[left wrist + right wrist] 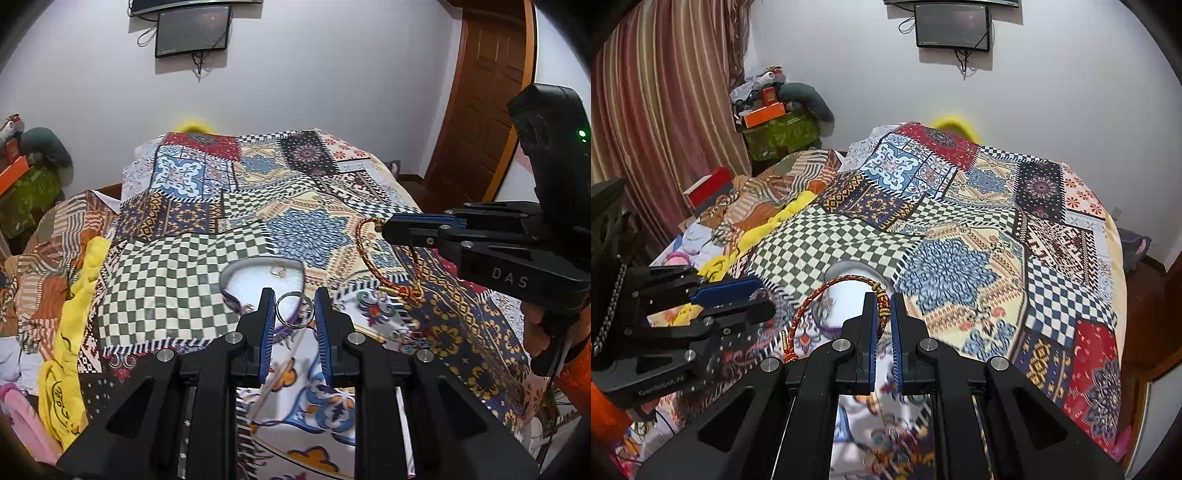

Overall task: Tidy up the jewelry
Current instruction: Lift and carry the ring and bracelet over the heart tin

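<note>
Two grippers are loaded, each with one item. We hold one silver ring (pixel 294 309) in the left gripper (pixel 294 308); its fingers stand at a narrow gap, with the ring's rim against both pads at lower centre of the left wrist view. We hold one red-and-gold braided bracelet (pixel 827 295) in the right gripper (pixel 883 306); its fingers are nearly closed on the gold clasp end, and the cord arcs out to the left, its free end hanging at lower left of the fingers.

One shallow white tray (pixel 255 280) with a dark rim lies on the patterned bed cover (pixel 184 295), directly ahead of and just beyond the left fingers. It already contains one small pale item, too small to identify. In the right wrist view the tray (pixel 849 271) sits just above the fingertips, partly behind the bracelet loop.

We judge the left gripper nearer to the tray. A release calls for a short forward advance. The bracelet's long arc runs across the tray mouth, left to right.
</note>
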Available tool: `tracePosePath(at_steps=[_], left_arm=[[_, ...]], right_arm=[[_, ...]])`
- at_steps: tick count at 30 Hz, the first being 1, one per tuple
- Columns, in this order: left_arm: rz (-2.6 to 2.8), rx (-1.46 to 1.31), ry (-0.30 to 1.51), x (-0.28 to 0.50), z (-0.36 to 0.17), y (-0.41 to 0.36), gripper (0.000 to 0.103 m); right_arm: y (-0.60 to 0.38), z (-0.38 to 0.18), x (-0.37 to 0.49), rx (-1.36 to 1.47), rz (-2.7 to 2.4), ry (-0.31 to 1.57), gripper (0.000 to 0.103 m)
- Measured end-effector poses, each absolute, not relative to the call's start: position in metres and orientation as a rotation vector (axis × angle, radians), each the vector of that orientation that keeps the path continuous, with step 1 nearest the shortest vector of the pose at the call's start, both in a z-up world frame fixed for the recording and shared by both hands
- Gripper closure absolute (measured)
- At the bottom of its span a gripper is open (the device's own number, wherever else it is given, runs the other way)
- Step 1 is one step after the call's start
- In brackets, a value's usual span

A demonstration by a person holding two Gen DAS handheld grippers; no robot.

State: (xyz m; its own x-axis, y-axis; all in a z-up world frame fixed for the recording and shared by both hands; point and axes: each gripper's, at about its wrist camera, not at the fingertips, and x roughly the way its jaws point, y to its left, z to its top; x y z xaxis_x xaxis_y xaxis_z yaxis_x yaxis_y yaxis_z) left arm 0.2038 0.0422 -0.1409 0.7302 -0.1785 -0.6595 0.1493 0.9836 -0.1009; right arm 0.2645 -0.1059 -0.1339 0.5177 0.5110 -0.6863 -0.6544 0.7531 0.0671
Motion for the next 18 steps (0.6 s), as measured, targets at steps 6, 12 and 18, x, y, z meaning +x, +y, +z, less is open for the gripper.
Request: tracePosePath(at_steps=[6,12,18], left_arm=[[-0.155,-0.051,0.737,0.214,-0.148,0.058,0.083],[-0.145,-0.094,0.772,0.229,-0.166,0.07,0.083],[-0.135,-0.119,0.816,0.244,-0.187,0.078,0.083]], right_arm=[[-0.086,-0.145,0.281,-0.229,0.709,0.771,0.097],[-0.069,-0.162,0.294,-0.254,0.721,0.81,0.097],[-0.056,-0.18,0.308,-0.275,0.738,0.867,0.097]])
